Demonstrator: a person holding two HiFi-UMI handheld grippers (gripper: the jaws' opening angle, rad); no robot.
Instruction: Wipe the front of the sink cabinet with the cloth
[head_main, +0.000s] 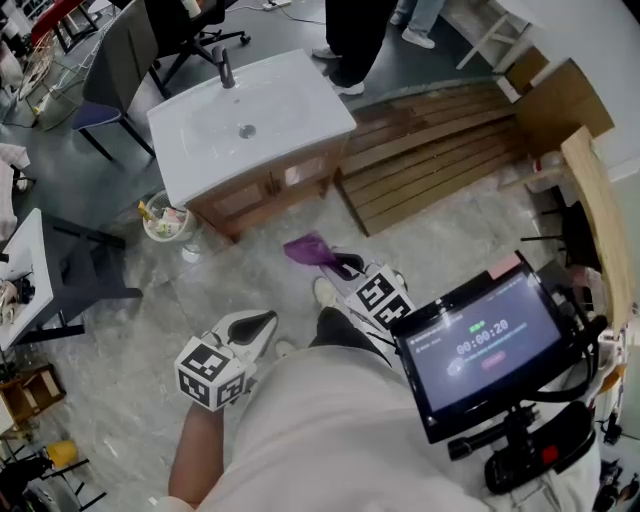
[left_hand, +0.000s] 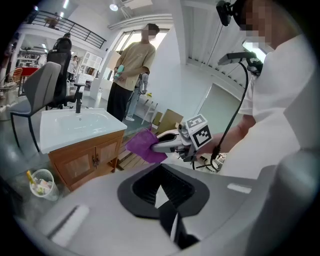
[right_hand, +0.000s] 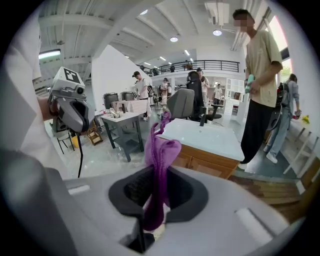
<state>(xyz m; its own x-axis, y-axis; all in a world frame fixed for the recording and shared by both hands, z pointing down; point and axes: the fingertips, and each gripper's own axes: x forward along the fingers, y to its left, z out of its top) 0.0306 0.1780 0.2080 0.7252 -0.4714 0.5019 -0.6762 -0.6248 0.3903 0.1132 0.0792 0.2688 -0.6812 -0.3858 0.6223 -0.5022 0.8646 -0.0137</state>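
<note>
The right gripper (head_main: 338, 264) pinches the crumpled purple cloth (head_main: 305, 248) in its jaws, aimed towards the wooden sink cabinet (head_main: 262, 192) front for wiping, while the left gripper (head_main: 260, 326) idles, jaws closed on nothing.

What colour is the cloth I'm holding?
The cloth is purple, clearest in the right gripper view.

Cloth (right_hand: 162, 150) lower end hidden inside right tool (right_hand: 156, 202); cup (head_main: 146, 226) contents too small to tell.

Front: we have open floor (head_main: 235, 275) between us and the sink cabinet (head_main: 262, 192)
Left: a bucket (head_main: 165, 237) stands just beside it
Right: wooden slats (head_main: 430, 155) lie close
Behind: a person (head_main: 352, 40) stands
</note>
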